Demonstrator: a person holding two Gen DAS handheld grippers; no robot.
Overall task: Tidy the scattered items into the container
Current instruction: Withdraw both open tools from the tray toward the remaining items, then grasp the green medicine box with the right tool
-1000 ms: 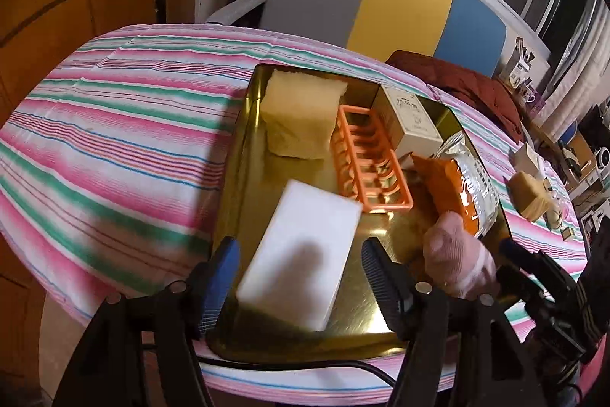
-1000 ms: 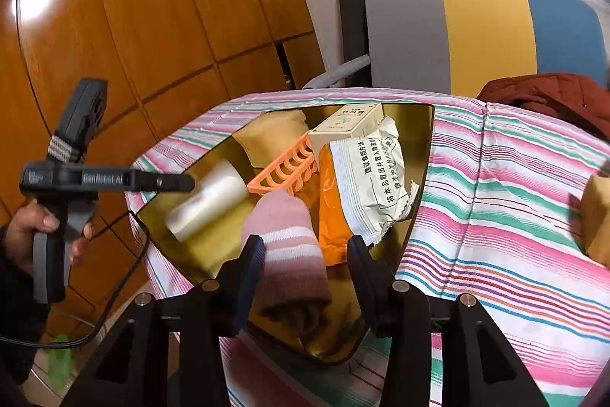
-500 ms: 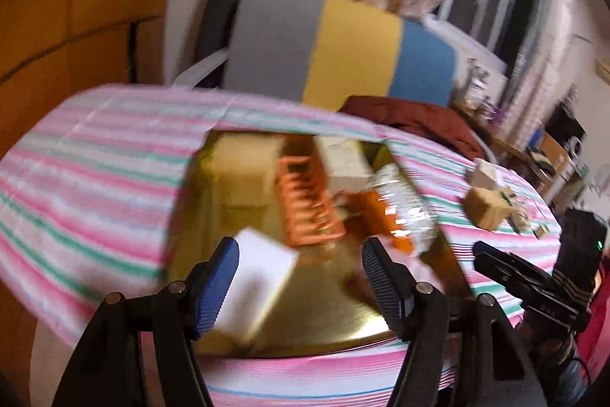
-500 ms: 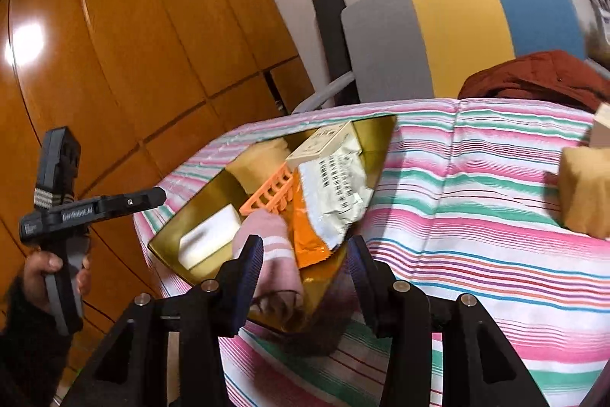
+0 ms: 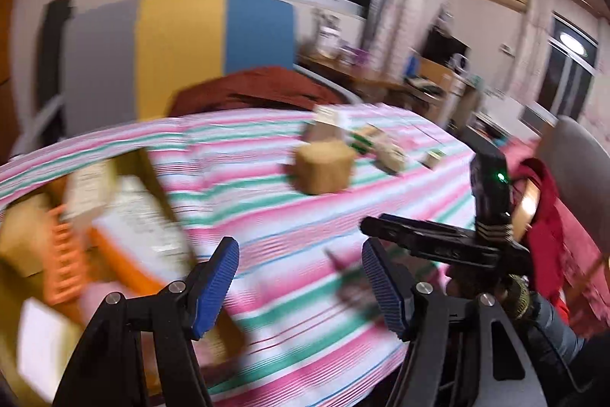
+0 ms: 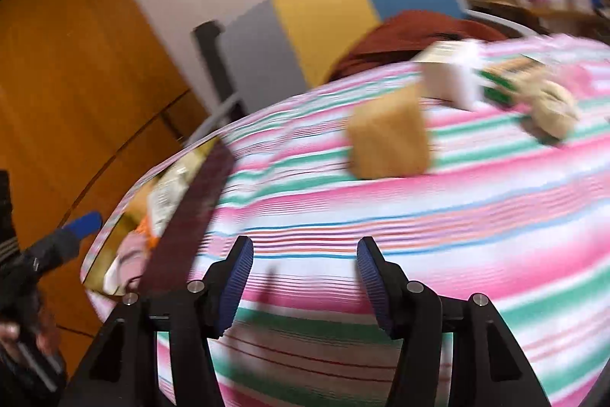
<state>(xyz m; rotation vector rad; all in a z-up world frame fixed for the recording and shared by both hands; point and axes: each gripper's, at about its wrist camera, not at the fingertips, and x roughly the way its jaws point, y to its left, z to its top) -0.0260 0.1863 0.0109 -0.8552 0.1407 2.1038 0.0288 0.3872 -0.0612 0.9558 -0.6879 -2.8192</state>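
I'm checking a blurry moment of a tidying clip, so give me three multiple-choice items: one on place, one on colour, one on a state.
1. Where is the tan block?
A. in the gold tray
B. on the striped tablecloth
C. between the right tool's pads

2. What colour is the slatted rack in the gold tray?
A. orange
B. blue
C. white

3. What does the right tool hold?
A. a pink sock
B. a white sponge
C. nothing

Answers: 1 B, it rests on the striped tablecloth, clear of the tray. 2 A, its bars look orange. 3 C, only cloth shows between its opening jaws.
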